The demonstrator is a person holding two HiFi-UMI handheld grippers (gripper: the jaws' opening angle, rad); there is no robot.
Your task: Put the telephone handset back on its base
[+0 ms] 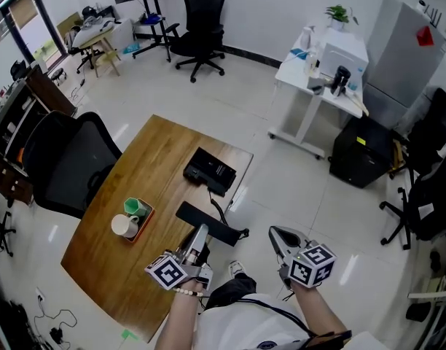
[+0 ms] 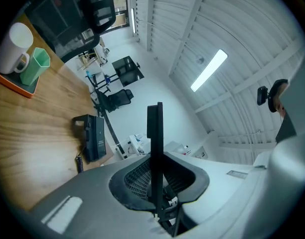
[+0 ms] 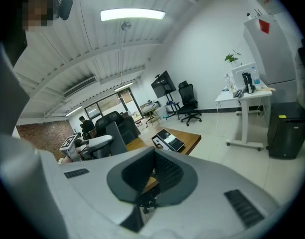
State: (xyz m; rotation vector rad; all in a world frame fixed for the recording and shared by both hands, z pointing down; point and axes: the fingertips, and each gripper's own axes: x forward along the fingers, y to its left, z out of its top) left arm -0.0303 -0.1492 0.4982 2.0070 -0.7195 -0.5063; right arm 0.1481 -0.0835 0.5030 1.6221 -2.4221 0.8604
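You are clenching left gripper (image 1: 199,236) on handset (image 1: 208,223), jaws pressing its two faces. Handset is hovering flat on your side of base (image 1: 210,170), apart from it, crossing table (image 1: 146,155) edge. Cord (image 1: 217,208) is running from handset toward base. You are keeping right gripper (image 1: 280,233) closed on nothing, right of base, off table. White mug (image 1: 124,226) and green cup (image 1: 136,207) are sitting on orange tray (image 1: 143,224) left of base.
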